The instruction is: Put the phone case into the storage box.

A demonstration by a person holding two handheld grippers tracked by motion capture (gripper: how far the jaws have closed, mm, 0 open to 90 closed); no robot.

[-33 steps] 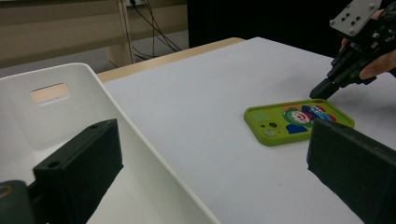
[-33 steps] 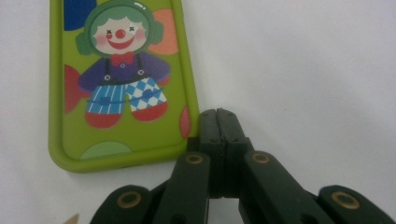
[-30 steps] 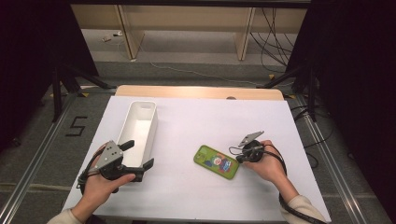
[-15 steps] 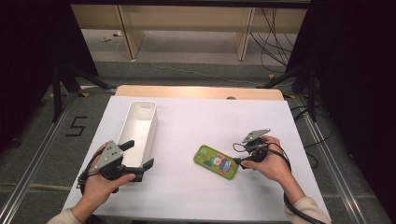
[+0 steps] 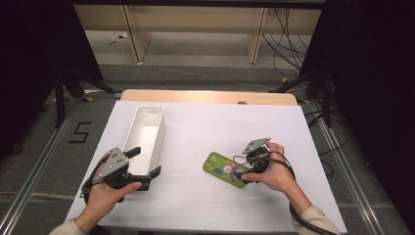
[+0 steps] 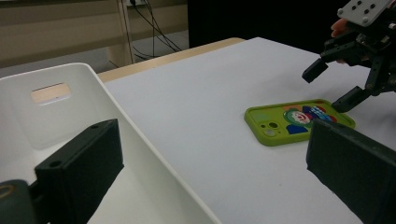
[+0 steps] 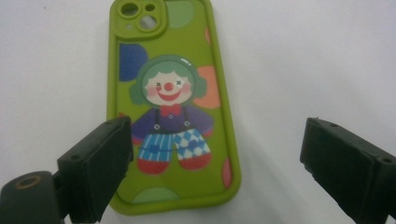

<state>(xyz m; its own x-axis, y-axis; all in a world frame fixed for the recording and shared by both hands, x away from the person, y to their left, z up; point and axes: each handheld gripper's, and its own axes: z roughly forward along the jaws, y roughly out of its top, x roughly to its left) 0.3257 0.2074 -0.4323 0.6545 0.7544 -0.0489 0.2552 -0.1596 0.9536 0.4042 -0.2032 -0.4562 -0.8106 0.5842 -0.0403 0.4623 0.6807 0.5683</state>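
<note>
Right jaws: just swung wide open, off the green phone case.
Right gripper: at the case's 3 o'clock end.
Case: flat on the desk, released.
Left gripper: jaws open, straddling the white bin wall.
Meaning: placement looks finished.

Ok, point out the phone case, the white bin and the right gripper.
phone case [image 7: 170, 107]: right gripper view, the clown's body on its back.
white bin [image 5: 157, 131]: high view, its right wall.
right gripper [image 5: 243, 172]: high view, midway between its open fingertips.
</note>
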